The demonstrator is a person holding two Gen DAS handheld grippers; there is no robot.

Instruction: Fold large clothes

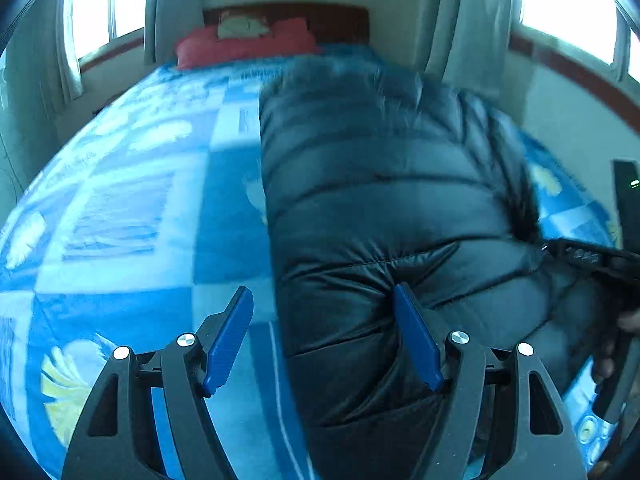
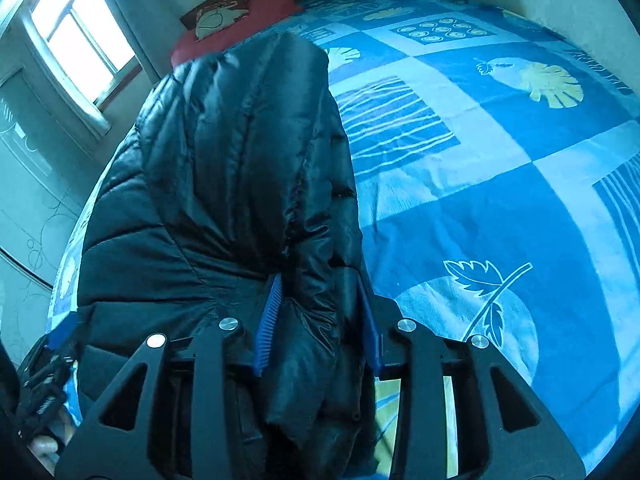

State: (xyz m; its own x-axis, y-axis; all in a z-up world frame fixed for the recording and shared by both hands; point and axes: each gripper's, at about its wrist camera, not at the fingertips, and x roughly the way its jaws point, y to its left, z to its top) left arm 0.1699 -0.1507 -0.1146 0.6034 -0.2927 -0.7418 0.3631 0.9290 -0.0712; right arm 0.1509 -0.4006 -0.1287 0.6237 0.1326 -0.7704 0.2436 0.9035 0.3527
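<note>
A bed spread with a blue patchwork quilt printed with pale leaves and stripes (image 1: 132,200) fills both views, and on it lies one black quilted puffer jacket with shiny padded panels (image 1: 380,184), stretched lengthwise toward the headboard. The left wrist view takes in both sides of the room — a bright window with pale curtains at the left (image 1: 100,4) and another at the right (image 1: 576,12) — while the right wrist view shows only one window, and in exchange a far wider sweep of quilt beside the jacket. Each view shows one red pillow (image 1: 248,42) at the head, with a single cream patterned cushion (image 1: 242,26) on top of it. The left wrist view alone shows the dark wooden headboard (image 1: 336,20) in full. The left gripper with black arms and blue ribbed pads (image 1: 324,340) has its jaws spread wide, holding nothing; the jacket's near edge runs through the gap, with one pad over bare quilt and the other pressed against the padded fabric. The right gripper of the same make (image 2: 318,320) is clenched on a bunched fold of the jacket — the fabric rises thick between its blue pads and drapes down over the frame. The left gripper also shows at the lower left edge of the right wrist view, small and partly cut off.
</note>
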